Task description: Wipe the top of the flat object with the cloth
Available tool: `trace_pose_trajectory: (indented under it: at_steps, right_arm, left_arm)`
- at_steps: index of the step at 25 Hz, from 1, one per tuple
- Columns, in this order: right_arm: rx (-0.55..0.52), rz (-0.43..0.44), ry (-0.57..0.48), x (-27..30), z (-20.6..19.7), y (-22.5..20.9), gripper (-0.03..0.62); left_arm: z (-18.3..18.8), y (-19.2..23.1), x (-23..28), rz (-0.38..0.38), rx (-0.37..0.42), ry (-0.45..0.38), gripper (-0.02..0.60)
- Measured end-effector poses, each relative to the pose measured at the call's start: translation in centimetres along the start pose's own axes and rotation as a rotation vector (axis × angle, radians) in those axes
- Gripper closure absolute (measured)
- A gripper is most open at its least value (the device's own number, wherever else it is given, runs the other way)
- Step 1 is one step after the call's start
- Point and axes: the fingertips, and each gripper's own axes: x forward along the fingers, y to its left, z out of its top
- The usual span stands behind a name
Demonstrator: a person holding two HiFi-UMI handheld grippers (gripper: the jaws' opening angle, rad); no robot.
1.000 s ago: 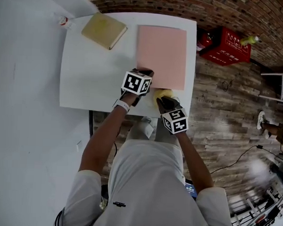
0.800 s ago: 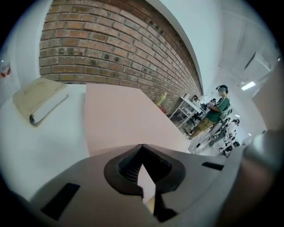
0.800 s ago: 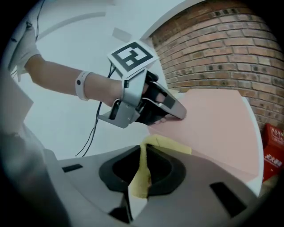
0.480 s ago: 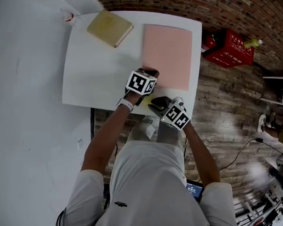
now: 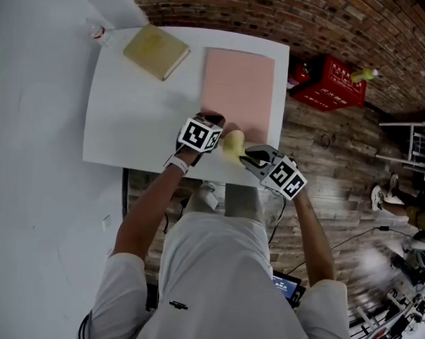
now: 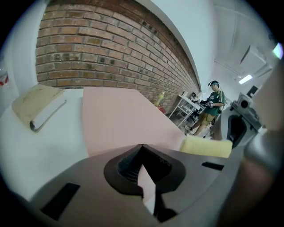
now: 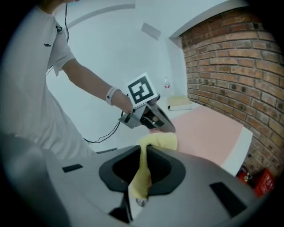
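Head view: a person stands at a white table (image 5: 137,120) with tongs in each hand. A pink flat object (image 5: 239,86) lies flat on the table's right part, its long sides running away from the person. The left tongs (image 5: 214,120) sit at the object's near left corner. The right tongs (image 5: 249,155) are just off its near edge, close to the table's front rim.

Left gripper view: jaws nearly together, with a thin pink strip pinched between them, so they are clamped on the near edge of the pink flat object. The rest of the object stretches ahead toward the brick wall (image 6: 111,53).

Right gripper view: jaws closed on a yellow cloth (image 7: 143,175). One fold is squeezed between them and a bunched end sticks out in front, just beside the left tongs. In the head view the cloth sits at the object's near edge, between the two tongs. Cannot tell whether it touches the pink surface.

A tan book (image 5: 156,50) lies at the far left of the table, well apart from the object. A red crate (image 5: 332,83) stands on the wood floor to the right of the table.
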Motion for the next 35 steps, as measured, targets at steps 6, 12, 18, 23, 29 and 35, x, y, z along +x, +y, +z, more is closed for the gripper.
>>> trace_pose_trajectory:
  at_steps: [6, 12, 18, 23, 29, 35]
  right_arm:
    - [-0.088, -0.054, 0.014, -3.7, 2.5, -5.9, 0.546]
    - [-0.201, -0.047, 0.011, -4.4, 6.5, -14.3, 0.546]
    - [-0.309, -0.031, 0.015, -1.9, 10.9, -22.0, 0.546]
    - [-0.4, -0.021, 0.041, 1.8, 14.0, -27.5, 0.546]
    - [-0.48, 0.004, 0.078, 7.3, 16.1, -31.9, 0.546]
    - [-0.536, -0.003, 0.172, 11.9, 16.5, -34.0, 0.546]
  left_arm:
    - [-0.4, -0.2, -0.1, 0.048, 0.024, 0.018, 0.564]
    - [0.2, -0.3, 0.0, 0.138, 0.098, 0.008, 0.563]
    - [0.0, -0.5, 0.4, 0.175, 0.077, 0.038, 0.563]
    - [-0.1, -0.4, 0.3, 0.221, 0.037, 0.053, 0.565]
    - [-0.1, -0.2, 0.3, 0.271, -0.012, 0.072, 0.565]
    - [0.1, 0.1, 0.4, 0.255, -0.071, 0.077, 0.564]
